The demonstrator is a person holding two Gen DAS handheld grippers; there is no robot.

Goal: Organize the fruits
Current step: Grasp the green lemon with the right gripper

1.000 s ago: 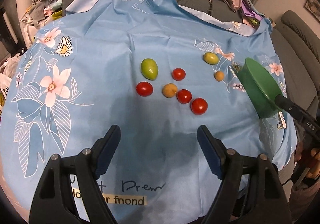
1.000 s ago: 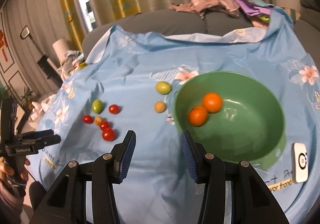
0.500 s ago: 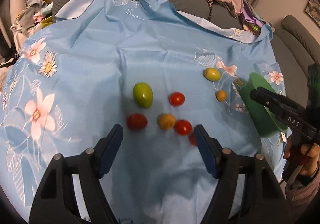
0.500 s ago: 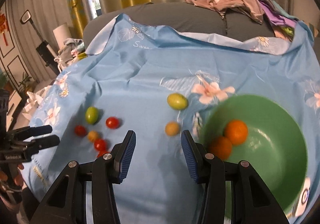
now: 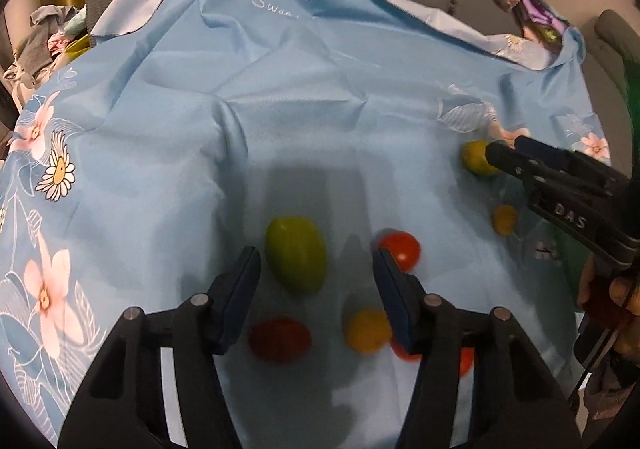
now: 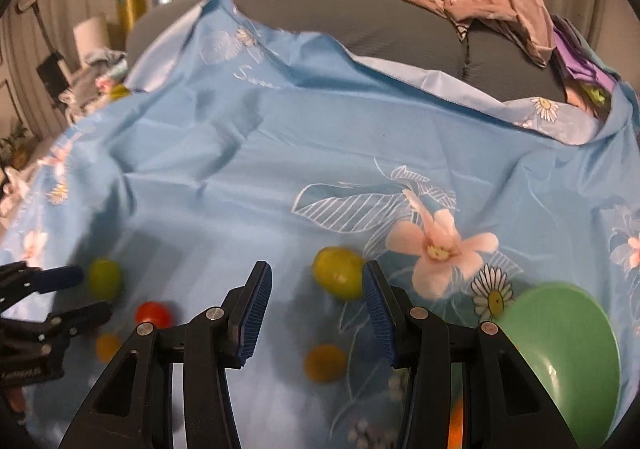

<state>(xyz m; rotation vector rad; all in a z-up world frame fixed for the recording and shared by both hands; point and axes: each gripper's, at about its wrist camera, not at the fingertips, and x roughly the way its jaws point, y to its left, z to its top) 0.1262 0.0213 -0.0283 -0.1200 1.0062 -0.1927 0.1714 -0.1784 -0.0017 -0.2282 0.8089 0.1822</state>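
My left tool (image 5: 316, 285) hung over the blue cloth (image 5: 320, 109), jaws closing w/ the big green fruit (image 5: 296, 253) between them, not yet squeezed. A red tomato (image 5: 402, 249) sat just beside the right jaw. My right tool (image 6: 316, 301) was partly open w/ nothing held, a yellow-green fruit (image 6: 338, 277) just ahead. The green bowl (image 6: 568, 353) sat right of it.
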